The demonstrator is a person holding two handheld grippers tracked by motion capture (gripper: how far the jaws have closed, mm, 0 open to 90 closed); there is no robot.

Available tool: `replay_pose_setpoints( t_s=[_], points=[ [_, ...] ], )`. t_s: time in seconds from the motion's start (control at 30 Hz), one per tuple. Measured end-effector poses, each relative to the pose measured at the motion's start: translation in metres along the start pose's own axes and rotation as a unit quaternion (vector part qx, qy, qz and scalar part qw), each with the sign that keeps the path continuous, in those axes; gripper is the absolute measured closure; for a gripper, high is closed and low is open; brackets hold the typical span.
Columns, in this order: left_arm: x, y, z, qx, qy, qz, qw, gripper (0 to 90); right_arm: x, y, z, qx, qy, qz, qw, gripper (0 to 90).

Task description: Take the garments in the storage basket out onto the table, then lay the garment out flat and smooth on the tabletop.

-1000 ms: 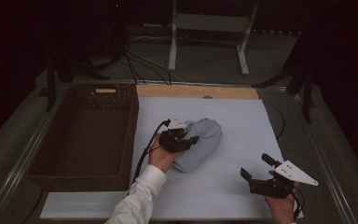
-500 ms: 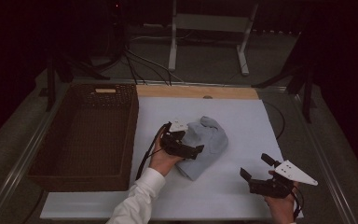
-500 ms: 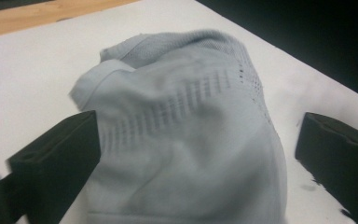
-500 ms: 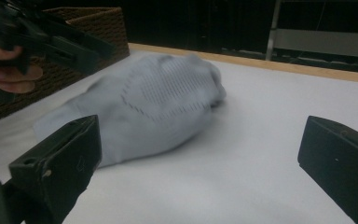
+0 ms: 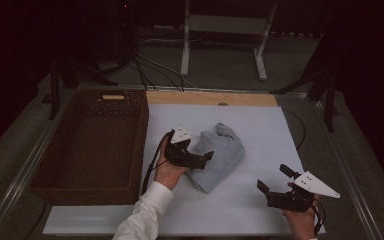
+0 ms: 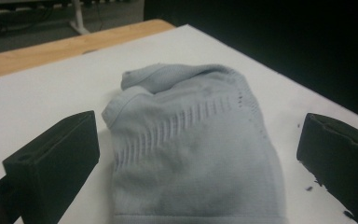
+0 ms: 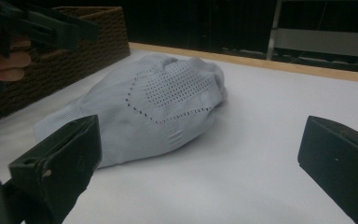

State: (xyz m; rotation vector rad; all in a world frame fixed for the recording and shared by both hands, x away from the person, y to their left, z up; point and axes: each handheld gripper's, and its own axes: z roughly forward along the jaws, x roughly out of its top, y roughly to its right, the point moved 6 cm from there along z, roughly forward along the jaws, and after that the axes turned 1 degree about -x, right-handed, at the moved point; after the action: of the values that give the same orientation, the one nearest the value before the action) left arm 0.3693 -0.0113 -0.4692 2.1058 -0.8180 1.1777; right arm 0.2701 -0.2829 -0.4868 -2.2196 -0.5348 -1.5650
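Cloth [image 5: 217, 155] mid-frame lies loose between the left gripper [image 5: 207, 157]'s just-opened jaws; right gripper [image 5: 270, 186] gapes; a shallow pinch could slip.

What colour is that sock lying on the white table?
Pale grey-blue, with rows of small knitted holes; the sock shows best in the right gripper view.

A pale grey knit sock [image 6: 191, 149] lies on the white table [image 6: 51, 88] between wide-apart jaws.

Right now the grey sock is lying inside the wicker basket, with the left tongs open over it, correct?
Not quite. The grey sock lies on the white table, beside the wicker basket, as the high view shows. The left tongs are open over it.
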Motion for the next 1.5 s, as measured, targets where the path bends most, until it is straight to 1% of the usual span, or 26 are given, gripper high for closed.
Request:
replay_pose_setpoints(
  t_s=[0.03, 0.13, 0.2, 0.27, 0.33, 0.43, 0.53, 0.57, 0.6, 0.7, 0.77, 0.9, 0.93, 1.03, 1.1, 1.17, 1.2, 1.23, 1.33, 1.4, 1.5],
  points=[
    [0.001, -0.001, -0.006, 0.002, 0.008, 0.001, 1.0000, 0.2, 0.000, 0.000, 0.000, 0.000, 0.001, 0.000, 1.0000, 0.0],
    [0.002, -0.002, -0.011, -0.001, 0.017, -0.005, 0.9998, 0.2, 0.000, 0.000, 0.000, 0.000, 0.001, 0.000, 1.0000, 0.0],
    [0.002, -0.002, -0.014, -0.004, 0.018, -0.006, 0.9998, 0.2, 0.000, 0.000, 0.000, -0.001, 0.000, -0.001, 1.0000, 0.0],
    [0.002, -0.003, -0.017, -0.006, 0.021, -0.003, 0.9998, 0.2, 0.000, 0.000, 0.000, -0.001, -0.001, -0.001, 1.0000, 0.0],
    [0.001, -0.003, -0.018, -0.004, 0.023, -0.001, 0.9997, 0.3, 0.000, 0.000, 0.000, -0.001, -0.001, -0.002, 1.0000, 0.0],
    [-0.001, -0.001, -0.021, -0.012, 0.026, 0.000, 0.9996, 0.4, 0.000, 0.000, 0.000, -0.001, -0.001, -0.002, 1.0000, 0.0],
    [-0.002, 0.001, -0.025, -0.007, 0.033, -0.001, 0.9994, 0.4, 0.000, 0.000, 0.000, 0.000, -0.002, -0.001, 1.0000, 0.0],
    [-0.002, 0.001, -0.025, -0.007, 0.033, -0.001, 0.9994, 0.4, 0.000, 0.000, 0.000, 0.000, -0.001, -0.002, 1.0000, 0.0],
    [-0.003, 0.002, -0.028, -0.008, 0.038, -0.002, 0.9993, 0.4, 0.000, 0.000, 0.000, 0.000, -0.002, -0.002, 1.0000, 0.0],
    [-0.004, 0.002, -0.032, -0.004, 0.040, -0.002, 0.9992, 0.4, -0.001, 0.000, 0.001, -0.001, -0.004, -0.001, 1.0000, 0.0],
    [-0.007, 0.001, -0.038, 0.002, 0.034, -0.004, 0.9994, 0.4, -0.001, 0.000, 0.001, -0.002, -0.003, -0.003, 1.0000, 0.0],
    [-0.011, -0.001, -0.044, 0.012, 0.028, 0.008, 0.9995, 0.4, -0.001, 0.000, 0.001, -0.003, -0.003, -0.003, 1.0000, 0.0],
    [-0.012, -0.002, -0.045, 0.013, 0.027, 0.008, 0.9995, 0.4, -0.001, -0.001, 0.001, -0.002, -0.004, -0.003, 1.0000, 0.0],
    [-0.017, -0.003, -0.049, 0.012, 0.025, 0.005, 0.9996, 0.4, -0.001, -0.002, 0.002, -0.001, -0.008, -0.003, 1.0000, 0.0],
    [-0.019, -0.002, -0.051, 0.004, 0.030, -0.002, 0.9995, 0.4, -0.002, -0.002, 0.004, 0.000, -0.012, -0.002, 0.9999, 0.0],
    [-0.019, -0.002, -0.051, 0.005, 0.028, 0.000, 0.9996, 0.4, -0.002, -0.001, 0.004, 0.001, -0.013, -0.002, 0.9999, 0.0],
    [-0.019, -0.001, -0.052, 0.005, 0.026, 0.006, 0.9996, 0.4, -0.002, -0.002, 0.005, 0.001, -0.013, -0.002, 0.9999, 0.0],
    [-0.018, -0.001, -0.053, 0.005, 0.030, 0.006, 0.9995, 0.4, -0.003, -0.002, 0.005, 0.002, -0.013, -0.003, 0.9999, 0.0],
    [-0.017, -0.001, -0.055, 0.005, 0.035, 0.005, 0.9994, 0.4, -0.003, -0.002, 0.005, 0.002, -0.015, -0.004, 0.9999, 0.0],
    [-0.015, -0.001, -0.055, 0.002, 0.041, -0.001, 0.9992, 0.4, -0.004, -0.001, 0.005, 0.002, -0.017, -0.002, 0.9998, 0.0],
    [-0.014, 0.000, -0.056, 0.006, 0.044, 0.001, 0.9990, 0.4, -0.004, 0.000, 0.006, 0.000, -0.021, 0.001, 0.9998, 0.0]
  ],
)
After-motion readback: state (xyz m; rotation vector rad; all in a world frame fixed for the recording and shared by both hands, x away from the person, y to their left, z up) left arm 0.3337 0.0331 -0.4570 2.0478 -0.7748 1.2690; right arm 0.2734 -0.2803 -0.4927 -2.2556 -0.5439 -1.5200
